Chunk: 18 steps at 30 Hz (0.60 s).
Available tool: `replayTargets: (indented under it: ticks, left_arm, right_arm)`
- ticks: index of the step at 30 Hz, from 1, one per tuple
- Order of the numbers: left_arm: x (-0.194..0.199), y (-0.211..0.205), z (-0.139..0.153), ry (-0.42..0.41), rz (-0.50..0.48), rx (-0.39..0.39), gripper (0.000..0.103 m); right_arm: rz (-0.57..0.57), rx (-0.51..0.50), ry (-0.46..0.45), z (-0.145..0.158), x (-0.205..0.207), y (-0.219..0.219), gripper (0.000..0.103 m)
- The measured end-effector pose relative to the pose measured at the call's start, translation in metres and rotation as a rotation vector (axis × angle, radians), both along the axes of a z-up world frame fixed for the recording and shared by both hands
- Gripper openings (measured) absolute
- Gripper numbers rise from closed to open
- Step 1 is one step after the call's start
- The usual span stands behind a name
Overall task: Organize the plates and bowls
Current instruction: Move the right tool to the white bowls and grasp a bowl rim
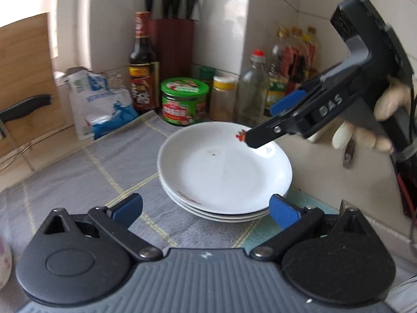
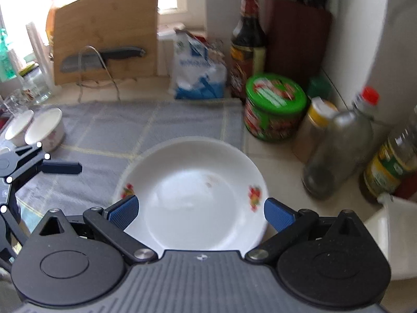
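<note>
A stack of three white plates (image 1: 224, 167) with small red flower prints rests on a grey checked cloth (image 1: 78, 172). My left gripper (image 1: 206, 208) is open just short of the stack's near rim, holding nothing. My right gripper (image 1: 265, 122), held by a gloved hand (image 1: 391, 99), hangs open over the stack's far right rim. In the right wrist view the top plate (image 2: 192, 195) lies below and between the open right gripper (image 2: 200, 211). One of the left gripper's fingers (image 2: 62, 168) shows at the left. Two white bowls (image 2: 44, 127) stand side by side on the cloth's far left.
Close behind the plates stand a green-lidded jar (image 1: 185, 101), a dark sauce bottle (image 1: 142, 65), a spice jar (image 1: 222, 97), a clear bottle (image 1: 252, 88) and oil bottles (image 1: 294, 60). Behind those are a knife block (image 1: 173, 44), a blue-white bag (image 1: 101, 104) and a cutting board (image 2: 104, 34) with a knife, against tiled walls.
</note>
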<state>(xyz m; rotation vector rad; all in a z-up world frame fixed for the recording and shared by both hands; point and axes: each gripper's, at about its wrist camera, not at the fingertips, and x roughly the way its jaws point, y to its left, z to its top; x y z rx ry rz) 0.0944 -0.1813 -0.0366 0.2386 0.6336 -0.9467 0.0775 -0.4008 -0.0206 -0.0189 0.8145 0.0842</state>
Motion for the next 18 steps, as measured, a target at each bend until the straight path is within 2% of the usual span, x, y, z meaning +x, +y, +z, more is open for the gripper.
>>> replayTargets:
  ticks: [4, 7, 12, 18]
  left_arm:
    - [-0.010, 0.026, 0.019, -0.035, 0.119, -0.040, 0.102]
    - [-0.021, 0.050, 0.035, -0.075, 0.216, -0.061, 0.102]
    - [-0.041, 0.092, 0.039, -0.179, 0.332, -0.006, 0.102]
    - [-0.046, 0.152, 0.026, -0.088, 0.444, 0.004, 0.102]
  right_arm:
    - [0.028, -0.057, -0.089, 0.005, 0.009, 0.027, 0.103]
    - [0.086, -0.018, -0.130, 0.008, 0.015, 0.047, 0.103]
    - [0.215, 0.031, -0.120, 0.005, 0.033, 0.092, 0.103]
    - [0.379, 0.020, -0.097, 0.002, 0.040, 0.164, 0.103]
